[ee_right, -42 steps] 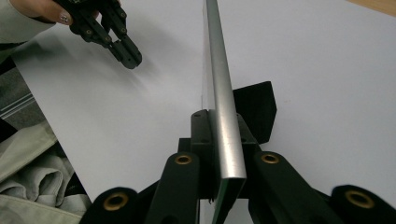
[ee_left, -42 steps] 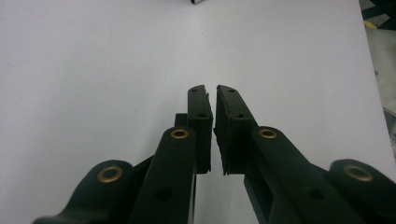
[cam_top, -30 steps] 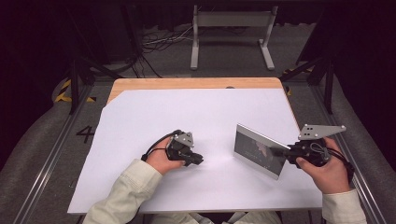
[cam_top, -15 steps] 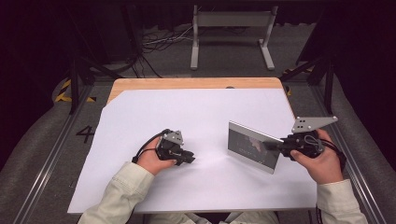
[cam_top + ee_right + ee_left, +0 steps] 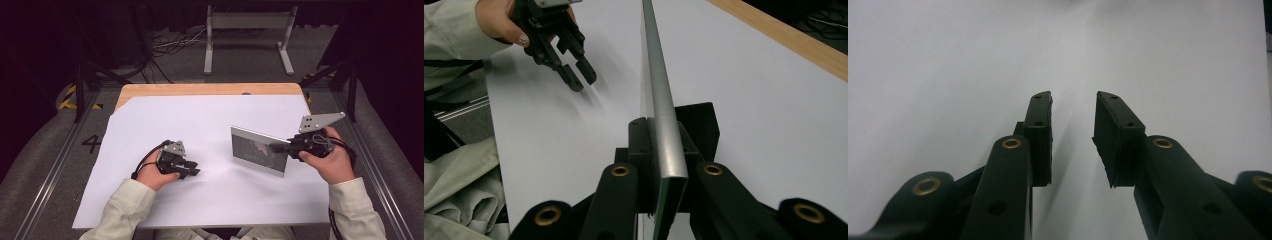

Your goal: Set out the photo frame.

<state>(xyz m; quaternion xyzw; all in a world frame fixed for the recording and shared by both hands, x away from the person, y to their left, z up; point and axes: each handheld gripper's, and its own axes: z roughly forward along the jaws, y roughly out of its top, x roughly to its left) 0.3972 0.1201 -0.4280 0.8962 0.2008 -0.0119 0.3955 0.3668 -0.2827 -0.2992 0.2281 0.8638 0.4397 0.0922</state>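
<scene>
1. The right gripper (image 5: 659, 150) has its two black jaws pinched on the near right corner of a thin, flat rectangular panel with a silver metal rim and a dark glossy face (image 5: 257, 150) — the rim runs straight away between the pads in the right gripper view.
2. The panel stands upright on its long edge, right of the table's middle, its dark face turned toward the person; whether its lower edge touches the sheet cannot be told.
3. The left gripper (image 5: 1074, 140) has its jaws spread partway — they have just been opening — with nothing between them, only bare white surface.
4. In the high view the left gripper (image 5: 190, 169) sits low over the near left part of the sheet, pointing right toward the panel and well apart from it.
5. Both work over a large white paper sheet (image 5: 200, 120) covering a pale wooden table (image 5: 200, 89), whose far edge shows beyond the sheet.
6. Pale green sleeves (image 5: 125, 207) reach in from the near side.
</scene>
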